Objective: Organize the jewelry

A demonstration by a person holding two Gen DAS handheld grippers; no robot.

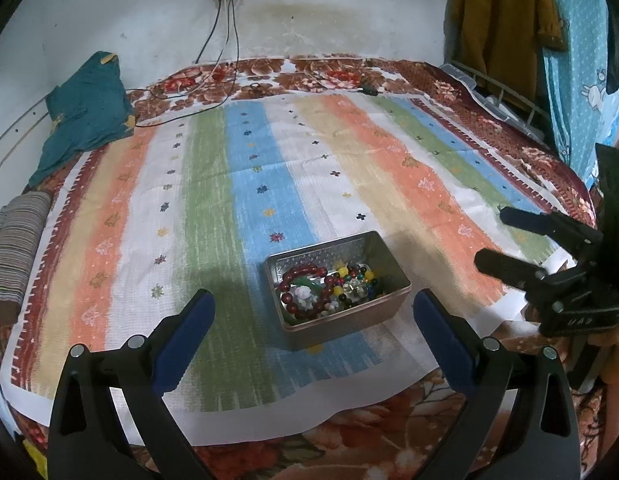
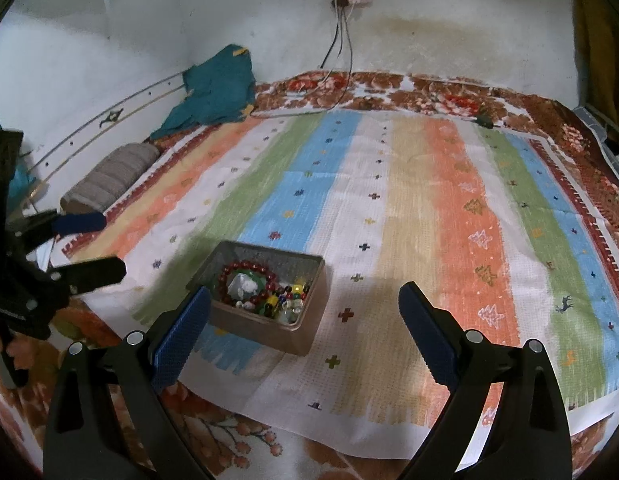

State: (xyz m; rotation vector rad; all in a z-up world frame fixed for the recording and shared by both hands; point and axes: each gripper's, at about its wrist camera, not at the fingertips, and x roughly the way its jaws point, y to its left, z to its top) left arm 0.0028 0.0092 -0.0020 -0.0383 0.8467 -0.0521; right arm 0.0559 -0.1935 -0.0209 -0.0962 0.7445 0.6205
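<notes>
So the small rectangular metal tin (image 1: 351, 312) sat open on the striped pastel cloth (image 1: 245, 184) spread over the floral brown bedspread (image 1: 389, 440), near the cloth's front edge. Its long axis ran roughly left to right in the left wrist view, a bit skewed so the right end sat further back. Inside it was a dark red beaded bracelet (image 1: 305, 290) lying flat in a ring around something white and green, with a jumble of loose coloured beads (image 1: 355, 282) piled at the right end.

The left gripper (image 1: 313, 316) was spread wide with nothing in it, its blue pads either side of the tin but hanging short of it. The right gripper (image 2: 305, 312) was gaping too, also empty, the tin just off its left pad. A teal cloth (image 1: 85, 112) lay crumpled at the far left corner.
</notes>
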